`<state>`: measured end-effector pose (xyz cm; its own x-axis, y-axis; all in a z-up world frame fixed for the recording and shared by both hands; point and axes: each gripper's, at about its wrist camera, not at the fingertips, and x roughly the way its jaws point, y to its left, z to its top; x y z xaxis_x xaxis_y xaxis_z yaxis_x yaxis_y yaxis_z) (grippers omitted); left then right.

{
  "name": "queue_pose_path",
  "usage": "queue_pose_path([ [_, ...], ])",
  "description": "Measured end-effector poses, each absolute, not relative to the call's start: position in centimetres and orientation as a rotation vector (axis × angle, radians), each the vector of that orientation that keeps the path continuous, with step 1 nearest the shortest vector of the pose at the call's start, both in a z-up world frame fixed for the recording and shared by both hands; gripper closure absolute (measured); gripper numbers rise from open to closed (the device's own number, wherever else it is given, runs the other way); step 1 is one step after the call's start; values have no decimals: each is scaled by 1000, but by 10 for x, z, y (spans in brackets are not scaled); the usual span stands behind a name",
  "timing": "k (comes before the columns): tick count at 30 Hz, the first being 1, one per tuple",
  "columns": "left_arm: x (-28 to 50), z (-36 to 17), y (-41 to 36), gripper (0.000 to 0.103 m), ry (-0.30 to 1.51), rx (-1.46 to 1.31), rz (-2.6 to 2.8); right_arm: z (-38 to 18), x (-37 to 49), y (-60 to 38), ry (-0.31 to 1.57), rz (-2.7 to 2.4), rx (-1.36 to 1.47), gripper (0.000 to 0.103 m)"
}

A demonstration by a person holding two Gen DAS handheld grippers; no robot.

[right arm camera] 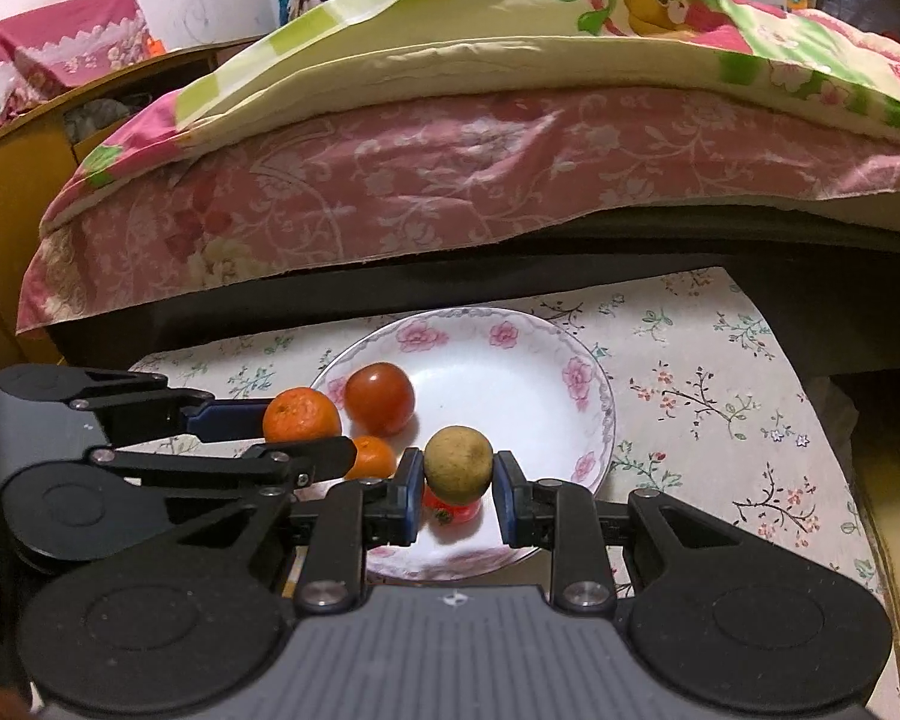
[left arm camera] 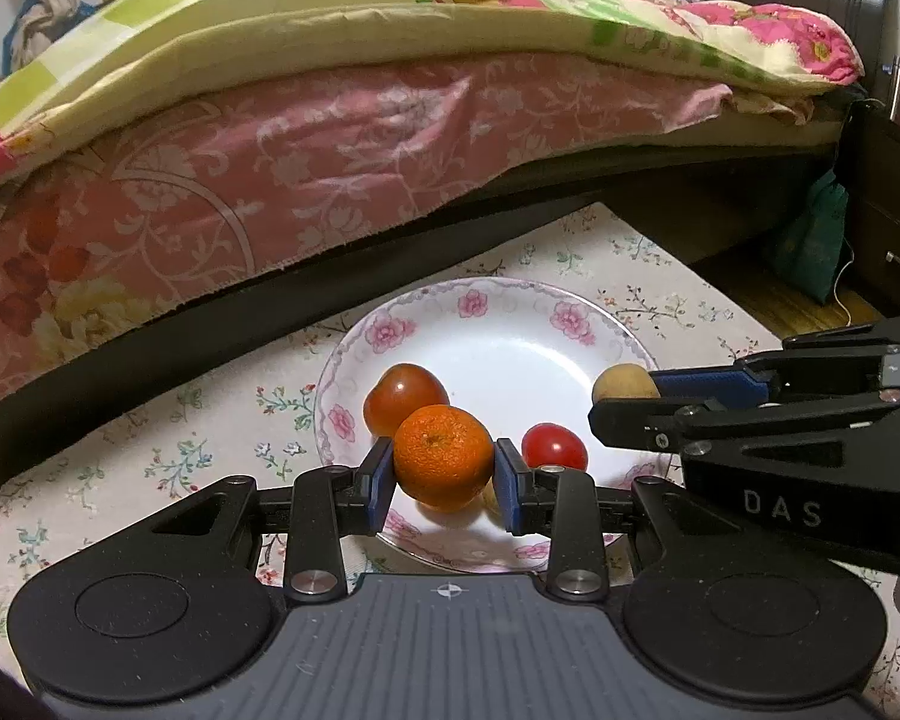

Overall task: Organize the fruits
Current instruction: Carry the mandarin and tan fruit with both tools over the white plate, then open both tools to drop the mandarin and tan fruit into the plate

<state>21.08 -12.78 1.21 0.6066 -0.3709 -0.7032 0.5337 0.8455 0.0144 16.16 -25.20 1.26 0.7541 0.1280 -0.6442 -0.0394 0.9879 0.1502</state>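
Here, one plate (left arm camera: 600, 324), white with pink flowers along the rim, on a floral tablecloth (left arm camera: 150, 450) just beside a bed draped in pink bedding (left arm camera: 330, 168). Fruits counted across both views: two mandarins, two red ones, one brownish-yellow ball. First mandarin (left arm camera: 444, 456), the larger, gripped between the blue pads (left arm camera: 380, 480) of the left gripper (left arm camera: 444, 474), lifted above the near-left part of the plate. Second mandarin (right arm camera: 371, 457), smaller, lying in the plate's near-left area, partly hidden behind the left gripper's finger in the right wrist view. Large red tomato-like fruit (left arm camera: 405, 399) resting in the left part of the plate, just beyond the held mandarin. Small red fruit (left arm camera: 554, 447) resting near the plate's front, directly below the brownish-yellow fruit (right arm camera: 458, 464) in the right wrist view. That round fruit clamped in the right gripper (right arm camera: 458, 474), above the near-right part of the plate; contact clear at the left pad, hard to tell at the right one, jaws nearly together. Two grippers, both black with blue pads, both angled downward toward the plate from the near side, side by side and close together, right one reaching in from the right edge of the left wrist view, left one from the left edge of the right wrist view. No fingers or sleeves of the person discernible.
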Motion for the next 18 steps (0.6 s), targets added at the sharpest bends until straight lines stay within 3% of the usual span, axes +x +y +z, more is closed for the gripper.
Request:
queue_pose_path([
  [18,223,5,-129,62,770,203,-522,0,180,-260,723,76,159,76],
])
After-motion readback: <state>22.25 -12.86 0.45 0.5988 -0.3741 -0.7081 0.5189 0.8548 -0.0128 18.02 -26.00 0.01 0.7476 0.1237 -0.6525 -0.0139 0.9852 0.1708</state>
